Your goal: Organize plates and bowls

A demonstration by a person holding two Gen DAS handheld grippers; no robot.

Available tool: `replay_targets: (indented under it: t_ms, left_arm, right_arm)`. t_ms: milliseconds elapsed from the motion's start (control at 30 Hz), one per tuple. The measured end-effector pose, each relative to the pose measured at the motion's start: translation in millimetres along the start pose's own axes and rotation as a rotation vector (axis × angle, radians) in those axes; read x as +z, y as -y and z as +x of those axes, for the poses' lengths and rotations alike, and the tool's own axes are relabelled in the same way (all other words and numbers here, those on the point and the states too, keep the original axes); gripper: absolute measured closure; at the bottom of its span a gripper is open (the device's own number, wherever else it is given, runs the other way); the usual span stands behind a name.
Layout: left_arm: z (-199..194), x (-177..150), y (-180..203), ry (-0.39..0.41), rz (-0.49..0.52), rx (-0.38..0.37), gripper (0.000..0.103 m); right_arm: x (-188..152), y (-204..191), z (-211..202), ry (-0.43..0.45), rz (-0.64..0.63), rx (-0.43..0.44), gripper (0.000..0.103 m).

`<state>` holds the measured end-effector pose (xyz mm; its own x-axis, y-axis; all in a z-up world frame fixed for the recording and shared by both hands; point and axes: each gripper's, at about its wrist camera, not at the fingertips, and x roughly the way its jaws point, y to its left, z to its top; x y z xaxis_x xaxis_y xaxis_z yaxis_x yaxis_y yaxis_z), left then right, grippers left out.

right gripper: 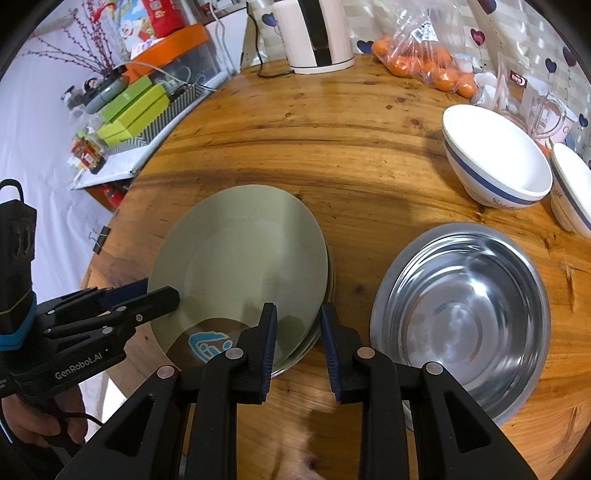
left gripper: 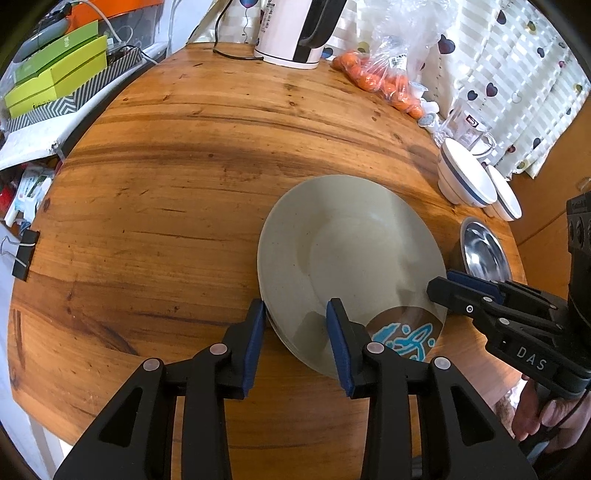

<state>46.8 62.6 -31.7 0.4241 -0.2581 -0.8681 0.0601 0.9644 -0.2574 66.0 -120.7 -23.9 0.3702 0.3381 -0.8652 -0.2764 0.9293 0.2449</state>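
A pale green plate [left gripper: 351, 251] with a brown and blue motif lies on top of a stack on the round wooden table [left gripper: 184, 184]; it also shows in the right wrist view [right gripper: 240, 266]. My left gripper [left gripper: 295, 332] is open, its fingers astride the plate's left rim. My right gripper [right gripper: 298, 343] is open, its fingers astride the right rim of the plate stack. A steel bowl [right gripper: 461, 317] sits to the right. Two white bowls with blue bands [right gripper: 495, 158] stand behind it.
A white kettle [right gripper: 317, 33], a bag of oranges [right gripper: 428, 66] and a glass jug [right gripper: 532, 96] stand along the table's back edge. Green boxes [right gripper: 133, 107] lie on a shelf to the left. A binder clip [left gripper: 24, 254] grips the table's left edge.
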Motion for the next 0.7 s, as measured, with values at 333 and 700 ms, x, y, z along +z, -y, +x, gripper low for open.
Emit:
replay_targets:
  t_ms: [333,700]
  left_arm:
    - [-4,0,-4,0.015,0.000,0.002,0.067]
    - [-4,5,-10,0.033,-0.029,-0.014,0.067]
  right_arm:
    - [1,3,-5,0.014,0.007,-0.006,0.078]
    - [3,4,-6,0.037,0.005,0.006,0.085]
